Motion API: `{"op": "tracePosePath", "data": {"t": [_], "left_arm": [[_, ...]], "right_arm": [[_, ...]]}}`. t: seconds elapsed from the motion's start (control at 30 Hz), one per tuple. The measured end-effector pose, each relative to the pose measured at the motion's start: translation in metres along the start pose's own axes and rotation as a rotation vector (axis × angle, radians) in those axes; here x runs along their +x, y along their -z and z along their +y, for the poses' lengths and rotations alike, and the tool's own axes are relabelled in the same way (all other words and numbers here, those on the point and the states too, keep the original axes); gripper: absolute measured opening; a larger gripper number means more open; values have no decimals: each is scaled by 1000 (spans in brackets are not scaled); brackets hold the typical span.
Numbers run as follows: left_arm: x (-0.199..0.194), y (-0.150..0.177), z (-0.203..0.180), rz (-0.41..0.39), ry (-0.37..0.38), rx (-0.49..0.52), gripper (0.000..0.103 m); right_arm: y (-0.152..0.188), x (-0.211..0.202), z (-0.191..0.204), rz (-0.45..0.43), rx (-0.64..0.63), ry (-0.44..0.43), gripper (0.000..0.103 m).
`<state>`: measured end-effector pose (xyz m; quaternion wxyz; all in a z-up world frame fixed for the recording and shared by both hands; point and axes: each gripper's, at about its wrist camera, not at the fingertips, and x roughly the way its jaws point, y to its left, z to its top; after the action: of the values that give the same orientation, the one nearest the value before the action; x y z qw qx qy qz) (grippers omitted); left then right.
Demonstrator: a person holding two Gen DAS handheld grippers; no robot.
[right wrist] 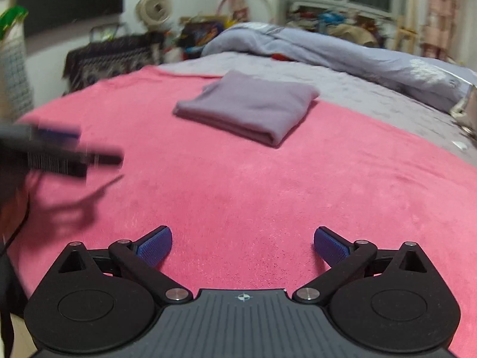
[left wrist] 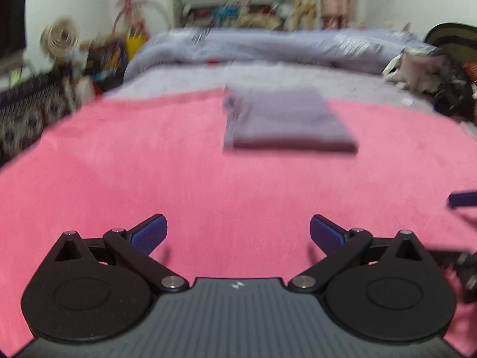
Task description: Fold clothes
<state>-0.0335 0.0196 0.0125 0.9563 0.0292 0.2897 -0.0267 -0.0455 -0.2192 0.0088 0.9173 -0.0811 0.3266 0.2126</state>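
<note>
A grey-purple garment lies folded into a flat rectangle on the pink blanket, far ahead of both grippers. My left gripper hovers open over bare pink blanket with nothing between its blue pads. In the right wrist view the same folded garment sits ahead and slightly left. My right gripper is open too and holds nothing. The left gripper shows blurred at that view's left edge, above the pink blanket.
A lavender duvet is bunched along the far side of the bed. A dark heap of clothes lies at the far right. Cluttered shelves, a fan and a patterned cloth stand beyond the bed's left side.
</note>
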Motion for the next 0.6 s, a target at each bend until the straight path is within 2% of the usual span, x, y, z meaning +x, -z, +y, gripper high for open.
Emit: {"op": "tracePosePath", "data": {"t": [0.03, 0.13, 0.2, 0.23, 0.27, 0.37, 0.43, 0.6], "left_arm": [[-2, -12, 1, -23, 20, 9, 103], [4, -45, 3, -84, 67, 13, 103], [25, -54, 1, -62, 61, -10, 103], [39, -54, -1, -30, 56, -21, 103], [53, -49, -5, 15, 47, -18, 103], [91, -26, -23, 139, 10, 41, 103], [90, -23, -30, 96, -22, 67, 103], [98, -24, -25, 120, -1, 28, 103]], "right_arm": [[-5, 1, -3, -3, -5, -14, 103], [-22, 9, -16, -49, -11, 27, 103], [-26, 26, -25, -57, -7, 49, 103], [-25, 38, -30, -42, 0, 50, 103], [-21, 54, -36, 27, 39, 26, 103], [-19, 49, -49, -6, 121, -32, 103], [-18, 48, -45, -9, 104, -18, 103], [-19, 49, -40, -7, 79, 4, 103]]}}
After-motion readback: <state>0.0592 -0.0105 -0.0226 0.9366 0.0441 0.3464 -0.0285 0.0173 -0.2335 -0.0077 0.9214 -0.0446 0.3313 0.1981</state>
